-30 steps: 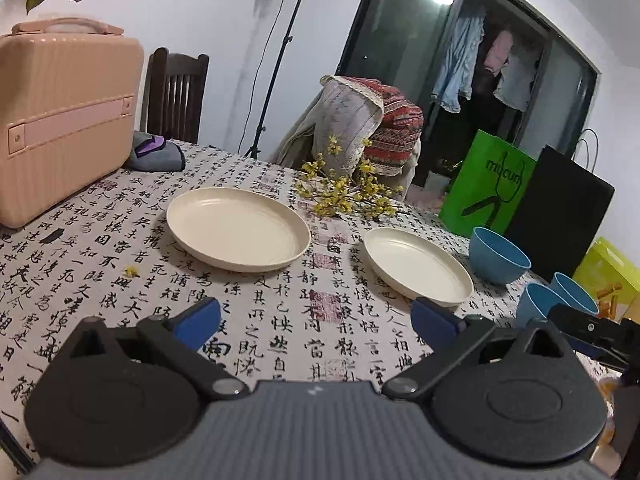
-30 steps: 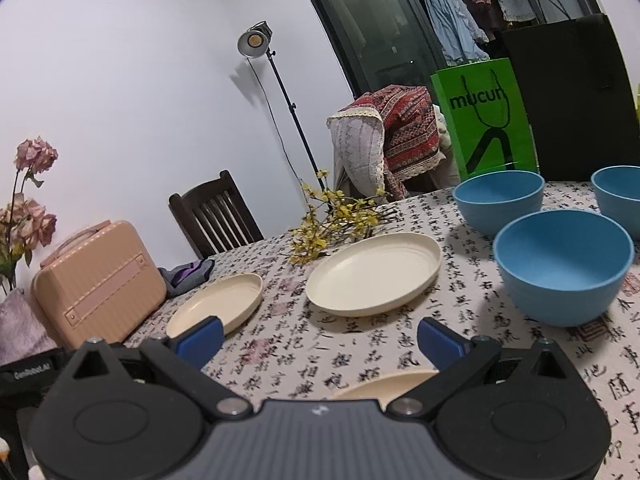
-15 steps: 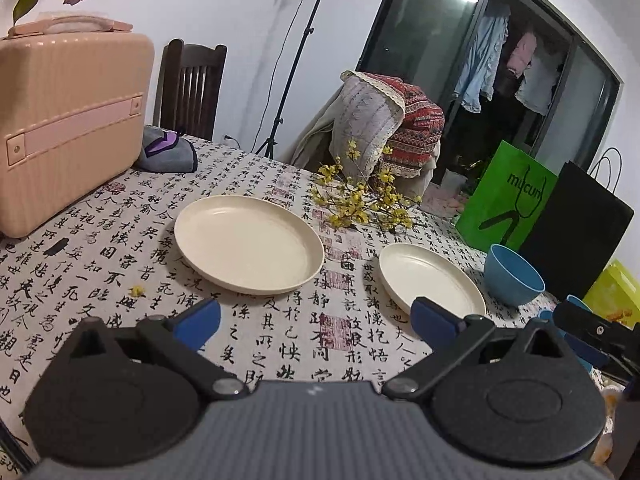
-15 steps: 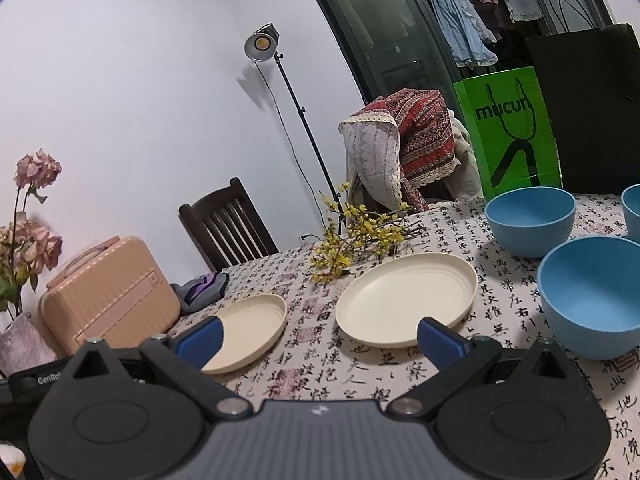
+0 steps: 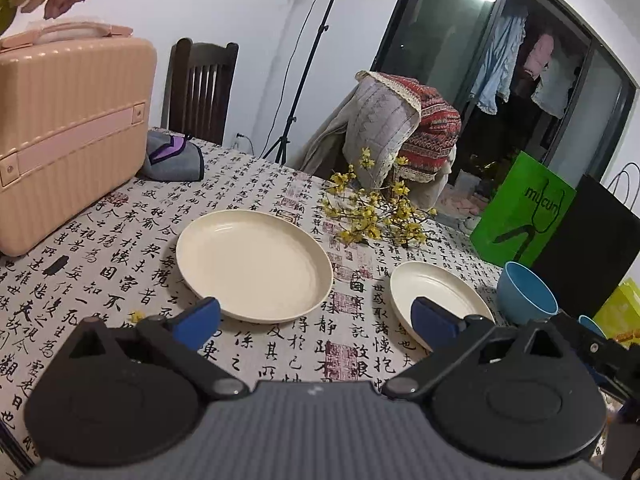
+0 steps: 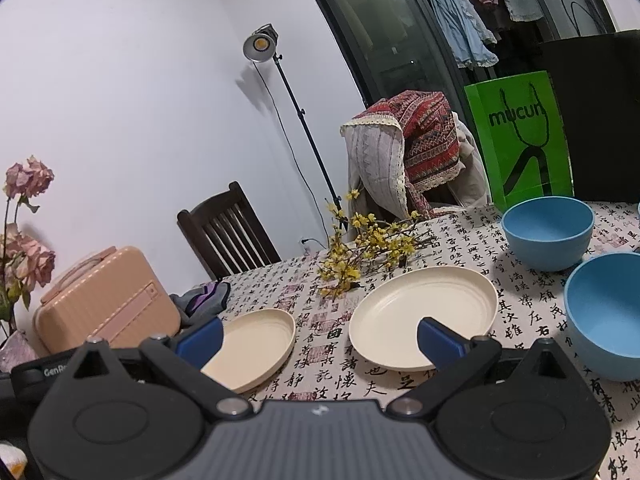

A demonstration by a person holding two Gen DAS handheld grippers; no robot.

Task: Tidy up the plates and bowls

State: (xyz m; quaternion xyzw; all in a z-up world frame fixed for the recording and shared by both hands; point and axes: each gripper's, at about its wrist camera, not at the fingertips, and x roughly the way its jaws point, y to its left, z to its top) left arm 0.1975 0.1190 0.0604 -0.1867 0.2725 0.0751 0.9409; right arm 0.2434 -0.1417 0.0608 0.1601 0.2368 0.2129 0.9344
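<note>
Two cream plates lie on the calligraphy tablecloth: a large plate (image 5: 254, 264) (image 6: 256, 340) on the left and a smaller plate (image 5: 436, 296) (image 6: 424, 316) to its right. A blue bowl (image 5: 526, 294) (image 6: 548, 236) stands beyond the smaller plate, and a second blue bowl (image 6: 604, 312) sits nearer at the right. My left gripper (image 5: 316, 316) hovers open just short of the large plate's near rim, holding nothing. The right gripper (image 6: 320, 340) is open too and empty, with its pads over the near edges of both plates.
A pink suitcase (image 5: 68, 136) stands at the table's left. A grey-purple pouch (image 5: 172, 156) lies beside it. A yellow flower sprig (image 5: 372, 212) lies behind the plates. Green bag (image 6: 520, 136) and black bag (image 5: 592, 240) stand at the far right. Chairs line the far side.
Both cameras have tipped up and drawn back a little, so plates and bowls sit lower in the views. A cream rim under the right gripper has left the frame. Both stay open.
</note>
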